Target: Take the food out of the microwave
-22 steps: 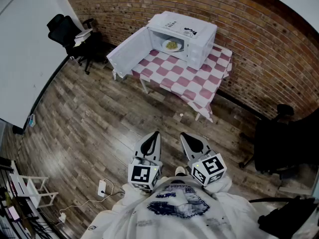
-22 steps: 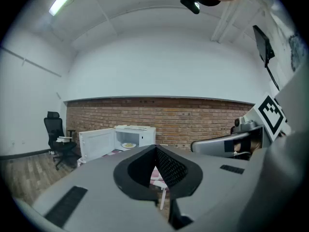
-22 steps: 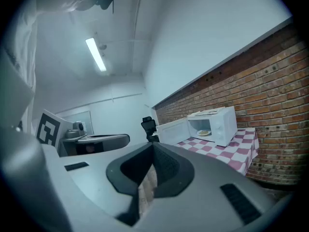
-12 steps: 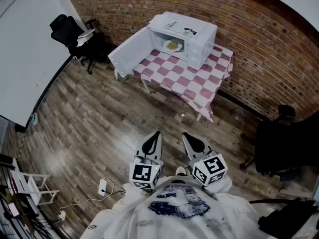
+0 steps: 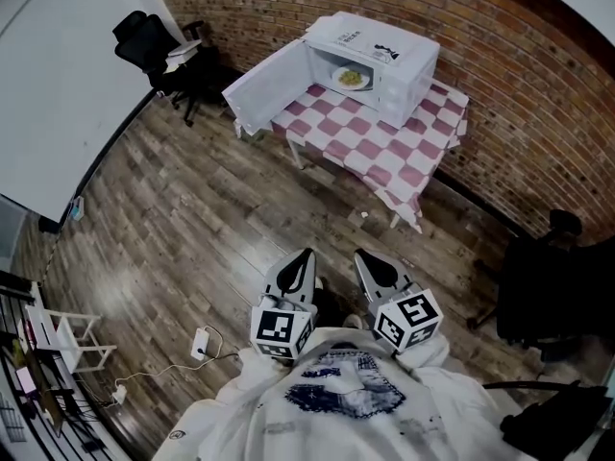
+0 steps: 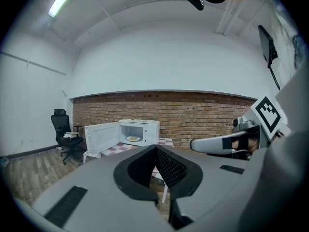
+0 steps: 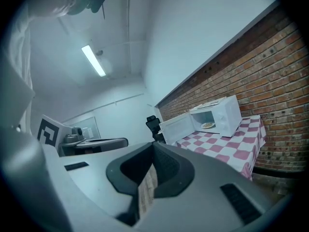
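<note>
Well beyond the left tongs [image 5: 307,255] and right tongs [image 5: 361,256], food [image 5: 352,78] sits inside microwave [image 5: 386,54].

The microwave [image 5: 377,46] is white, the tablecloth [image 5: 380,157] pink-and-white checked, the brick wall [image 5: 538,104] red-brown.

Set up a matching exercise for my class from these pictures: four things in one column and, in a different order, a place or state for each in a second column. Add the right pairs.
Column A
1. microwave door
2. plate of food
3. left gripper
4. black office chair

Column B
a. inside the microwave
b. jaws shut, holding nothing
c. swung wide open
d. on the wooden floor, by the white wall

Pairs: 1-c, 2-a, 3-b, 4-d.
</note>
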The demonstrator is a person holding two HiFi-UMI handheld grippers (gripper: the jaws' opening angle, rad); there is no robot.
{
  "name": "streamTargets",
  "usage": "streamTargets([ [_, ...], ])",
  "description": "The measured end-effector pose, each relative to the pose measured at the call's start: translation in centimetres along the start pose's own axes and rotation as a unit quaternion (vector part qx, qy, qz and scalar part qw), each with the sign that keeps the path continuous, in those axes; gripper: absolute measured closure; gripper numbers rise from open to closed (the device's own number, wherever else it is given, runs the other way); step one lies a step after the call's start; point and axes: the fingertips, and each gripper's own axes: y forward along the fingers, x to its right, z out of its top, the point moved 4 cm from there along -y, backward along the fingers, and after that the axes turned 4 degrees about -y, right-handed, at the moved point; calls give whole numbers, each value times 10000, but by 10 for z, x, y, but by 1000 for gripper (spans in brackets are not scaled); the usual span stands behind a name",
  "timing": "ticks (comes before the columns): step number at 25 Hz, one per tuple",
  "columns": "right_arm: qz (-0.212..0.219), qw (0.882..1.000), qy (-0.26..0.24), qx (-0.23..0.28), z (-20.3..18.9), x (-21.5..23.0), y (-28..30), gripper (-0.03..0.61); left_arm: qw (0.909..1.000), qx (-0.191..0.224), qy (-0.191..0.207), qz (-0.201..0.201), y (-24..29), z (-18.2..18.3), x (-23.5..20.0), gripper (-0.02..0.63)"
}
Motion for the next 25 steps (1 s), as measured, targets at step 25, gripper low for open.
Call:
streamTargets([
  [25, -26, 9986, 89, -518, 4, 37, 128, 565, 9990, -119, -413, 111, 83, 3, -115, 606],
])
